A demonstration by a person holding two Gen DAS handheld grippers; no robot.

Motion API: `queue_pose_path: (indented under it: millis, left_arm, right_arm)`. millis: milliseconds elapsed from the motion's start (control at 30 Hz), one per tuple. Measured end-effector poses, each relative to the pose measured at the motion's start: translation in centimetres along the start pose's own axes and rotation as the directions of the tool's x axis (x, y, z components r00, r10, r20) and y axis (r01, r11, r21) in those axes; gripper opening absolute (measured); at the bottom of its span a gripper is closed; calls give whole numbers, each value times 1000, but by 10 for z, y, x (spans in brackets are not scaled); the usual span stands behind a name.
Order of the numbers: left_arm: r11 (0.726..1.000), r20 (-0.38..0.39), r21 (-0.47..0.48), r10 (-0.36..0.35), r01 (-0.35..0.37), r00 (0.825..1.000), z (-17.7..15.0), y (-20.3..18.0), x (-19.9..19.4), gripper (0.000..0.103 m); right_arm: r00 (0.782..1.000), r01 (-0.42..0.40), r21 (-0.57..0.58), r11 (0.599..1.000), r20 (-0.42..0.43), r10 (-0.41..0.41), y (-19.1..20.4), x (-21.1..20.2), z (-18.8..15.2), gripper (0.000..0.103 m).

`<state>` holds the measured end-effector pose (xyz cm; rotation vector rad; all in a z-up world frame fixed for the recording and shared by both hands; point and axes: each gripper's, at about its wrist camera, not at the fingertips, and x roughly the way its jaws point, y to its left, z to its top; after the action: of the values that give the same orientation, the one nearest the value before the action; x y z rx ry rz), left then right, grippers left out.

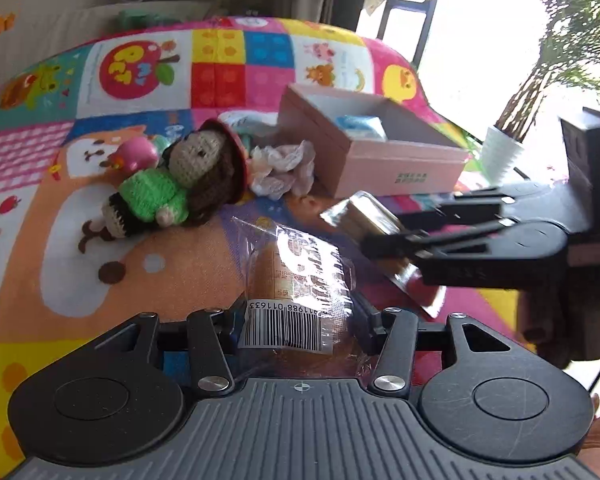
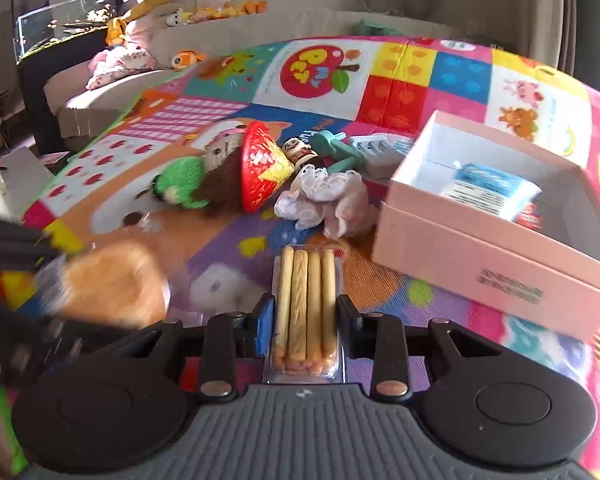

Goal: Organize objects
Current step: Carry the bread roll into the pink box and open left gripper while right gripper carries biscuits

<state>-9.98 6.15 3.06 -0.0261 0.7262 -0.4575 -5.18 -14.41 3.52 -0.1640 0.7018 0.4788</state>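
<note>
My left gripper (image 1: 296, 320) is shut on a wrapped bread bun (image 1: 300, 280) in clear plastic with a barcode label; the bun shows blurred in the right wrist view (image 2: 116, 280). My right gripper (image 2: 302, 320) is shut on a clear pack of biscuit sticks (image 2: 306, 300), which also shows in the left wrist view (image 1: 364, 216). An open pink box (image 2: 492, 256) stands to the right with a blue-white packet (image 2: 488, 190) inside. The box also shows in the left wrist view (image 1: 380, 148).
On the colourful play mat (image 2: 400, 92) lie a crochet doll (image 1: 172, 180) with a red hat (image 2: 260, 164), a crumpled plastic bag (image 2: 324, 196), a small figure (image 2: 298, 150), a teal tool (image 2: 336, 148) and a pink toy (image 1: 138, 154). A potted plant (image 1: 500, 152) stands beyond.
</note>
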Motion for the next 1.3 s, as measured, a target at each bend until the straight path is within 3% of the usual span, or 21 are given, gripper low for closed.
queue_pose_path:
  millis: [200, 300, 400, 467, 500, 567, 633, 700, 800, 967, 1200, 1300]
  left_arm:
    - [991, 116, 62, -125, 118, 985, 49, -31, -6, 55]
    - [979, 202, 77, -202, 190, 958, 92, -52, 9, 55]
    - [975, 278, 64, -222, 213, 935, 134, -71, 45, 54]
    - [961, 292, 38, -273, 274, 917, 159, -80, 75, 54]
    - [957, 266, 40, -287, 287, 920, 170, -86, 93, 54]
    - [973, 189, 91, -225, 211, 956, 182, -104, 130, 55]
    - [984, 185, 133, -145, 121, 972, 185, -112, 157, 55]
    - [992, 246, 98, -106, 84, 963, 187, -106, 162, 55]
    - [991, 293, -22, -117, 129, 949, 186, -81, 148, 54]
    - [989, 299, -22, -132, 145, 945, 160, -53, 104, 54]
    - [987, 265, -34, -145, 160, 953, 103, -32, 59, 54]
    - [986, 250, -58, -137, 156, 958, 89, -23, 51, 54]
  right_arm:
    - [992, 14, 81, 997, 122, -24, -27, -87, -16, 32]
    - [975, 69, 112, 991, 203, -91, -44, -121, -15, 32]
    - [949, 128, 151, 980, 268, -165, -62, -140, -15, 32]
    - [936, 151, 184, 971, 288, -201, -74, -145, -15, 32]
    - [932, 160, 202, 966, 293, -215, -80, -146, -16, 32]
    - [926, 171, 235, 957, 295, -238, -92, -145, -18, 32]
    - [924, 174, 262, 949, 289, -249, -101, -144, -21, 32]
    - [926, 178, 283, 943, 277, -258, -110, -142, -23, 31]
    - [926, 179, 312, 933, 268, -267, -123, -142, -28, 31]
    - [918, 137, 356, 924, 304, -254, -143, -145, -19, 31]
    - [917, 44, 368, 929, 354, -183, -162, -119, 46, 28]
    - [910, 112, 348, 931, 340, -237, -167, -84, 80, 27]
